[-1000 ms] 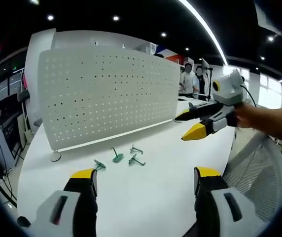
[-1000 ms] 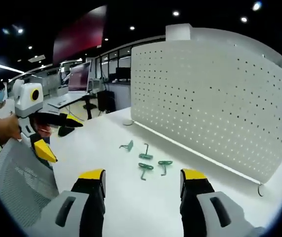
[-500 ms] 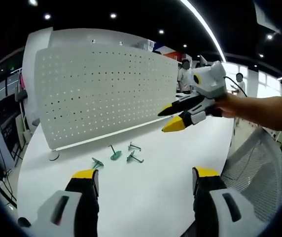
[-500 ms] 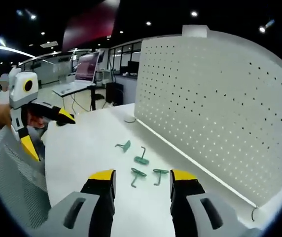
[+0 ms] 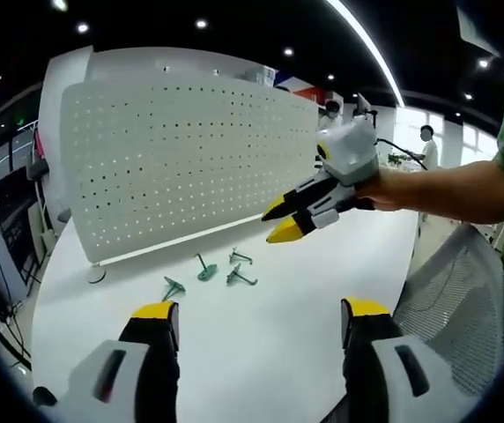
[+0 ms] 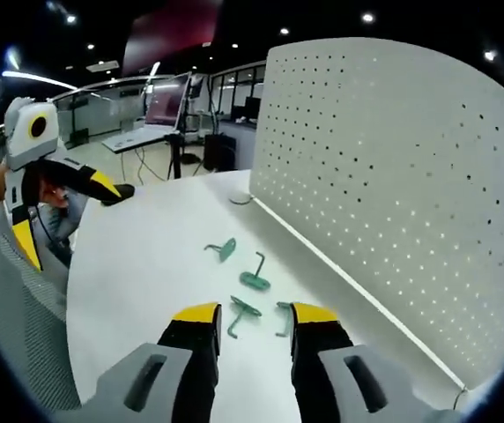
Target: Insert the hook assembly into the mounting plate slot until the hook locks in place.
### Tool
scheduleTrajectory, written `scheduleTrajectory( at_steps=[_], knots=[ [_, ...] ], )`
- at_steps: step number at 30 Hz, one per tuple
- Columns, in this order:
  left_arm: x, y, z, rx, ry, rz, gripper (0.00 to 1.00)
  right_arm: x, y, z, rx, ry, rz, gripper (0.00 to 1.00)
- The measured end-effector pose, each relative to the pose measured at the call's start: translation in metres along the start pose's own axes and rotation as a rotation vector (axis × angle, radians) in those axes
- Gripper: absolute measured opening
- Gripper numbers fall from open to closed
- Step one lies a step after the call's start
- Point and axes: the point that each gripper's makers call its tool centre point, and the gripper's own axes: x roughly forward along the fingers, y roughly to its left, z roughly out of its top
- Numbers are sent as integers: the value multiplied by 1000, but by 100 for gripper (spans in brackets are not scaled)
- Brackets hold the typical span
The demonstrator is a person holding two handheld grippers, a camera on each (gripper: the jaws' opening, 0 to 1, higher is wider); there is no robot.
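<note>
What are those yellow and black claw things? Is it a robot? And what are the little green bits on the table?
It isn't a robot. A person holds a pinching tool in each hand, and each tool carries a small camera that looks out past its two yellow-tipped claws. So there are two pictures, one from each hand.

In the left gripper view, the left gripper rises from the bottom with its claws open, and the right gripper reaches in from the side, held by the person's hand. Both hold nothing.

On the white table lie four small green hooks. Behind them stands a white board full of holes, where such hooks can hang.

In the right gripper view, you look past the right gripper's own claws at the same hooks, just ahead of the tips.
</note>
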Motion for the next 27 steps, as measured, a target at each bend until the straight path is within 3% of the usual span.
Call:
scheduleTrajectory(
  at_steps=[4,5,19,22,27],
  knots=[
    [0,0,-1,1,7,0,77,10,-2,-10,22,3,17,27],
    [1,0,-2,1,9,0,76,13,-3,-14,62,3,21,27],
    [3,-2,-7,8,38,-8,74,41,-6,-36,34,38,39,18],
    [3,-1,-8,6,42,-6,73,49,-6,-44,43,68,51,16],
    [3,-1,-10,3,47,-6,73,58,-8,-46,72,59,59,16]
  ],
)
